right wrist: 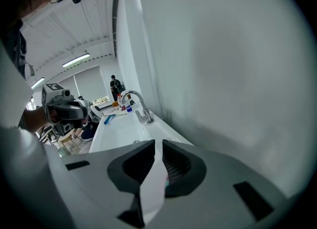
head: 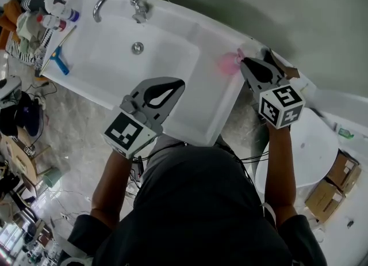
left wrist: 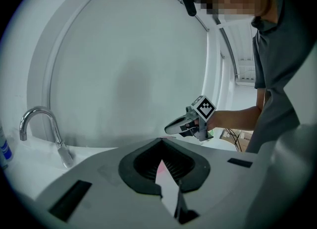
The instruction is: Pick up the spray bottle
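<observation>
A small pink spray bottle (head: 229,63) sits on the flat right-hand rim of the white sink (head: 214,99), near the rim's back edge. Its outline is blurred, so finer details cannot be made out.

We look along our left gripper (left wrist: 161,142): its jaws meet tip to tip, with nothing between them. A tap (left wrist: 42,126) stands at left over the white sink (left wrist: 29,171). At right, a hand (left wrist: 204,123) holds the right gripper (left wrist: 171,129).
</observation>
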A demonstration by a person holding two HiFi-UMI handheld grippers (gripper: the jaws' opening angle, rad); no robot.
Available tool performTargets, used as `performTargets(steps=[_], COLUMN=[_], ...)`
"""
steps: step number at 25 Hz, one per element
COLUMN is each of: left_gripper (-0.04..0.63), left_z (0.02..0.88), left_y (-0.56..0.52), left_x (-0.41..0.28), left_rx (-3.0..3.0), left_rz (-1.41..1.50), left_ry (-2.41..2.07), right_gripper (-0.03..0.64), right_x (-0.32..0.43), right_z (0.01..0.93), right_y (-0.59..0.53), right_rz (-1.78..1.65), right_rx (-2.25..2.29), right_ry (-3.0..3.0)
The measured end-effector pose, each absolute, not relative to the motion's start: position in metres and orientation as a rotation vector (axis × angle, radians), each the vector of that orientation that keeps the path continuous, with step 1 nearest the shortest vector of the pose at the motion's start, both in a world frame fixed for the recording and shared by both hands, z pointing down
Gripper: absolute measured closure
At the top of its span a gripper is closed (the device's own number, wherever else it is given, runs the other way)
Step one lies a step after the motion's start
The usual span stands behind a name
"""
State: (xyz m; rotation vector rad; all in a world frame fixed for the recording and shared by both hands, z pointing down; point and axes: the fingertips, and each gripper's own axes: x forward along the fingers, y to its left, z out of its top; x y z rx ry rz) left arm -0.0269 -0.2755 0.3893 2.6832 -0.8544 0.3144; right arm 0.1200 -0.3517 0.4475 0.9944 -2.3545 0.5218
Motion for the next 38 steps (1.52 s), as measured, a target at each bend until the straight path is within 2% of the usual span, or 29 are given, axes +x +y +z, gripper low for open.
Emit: performTargets(steps=[3,23,32,34,38], left_gripper=[0.591,0.591,0.591,0.591,0.591], left_z=[0.391,0.414,0.422,0.425,0.426], left_y=[-0.280,-0.282,-0.272,-0.271,-0.270], left_x=[-0.020,-0.008,-0.011,-0.013,-0.015], left_rx=[2.682,2.648,2.635,2.630,2.630], left_rz=[0.306,0.345,0.357,0.360,0.357], left_ry=[-0.840,-0.799,-0.795,-0.795,-0.797], right_gripper=[0.546,0.500,0.500,0.524,0.529], right_x=[0.120,0.131,0.143,0.144,0.145], right_z=[0.453,0.480,0.518,0.521,0.521], right_y=[-0.359,-0.370,-0.363,-0.364,-0.365], right_rz=[0.533,0.538,0.559,0.542,0.523], right_rx=[0.990,1.032,1.054,1.077,1.087], right_ry=[-2.344,-2.333,-2.229,-2.224,-2.217])
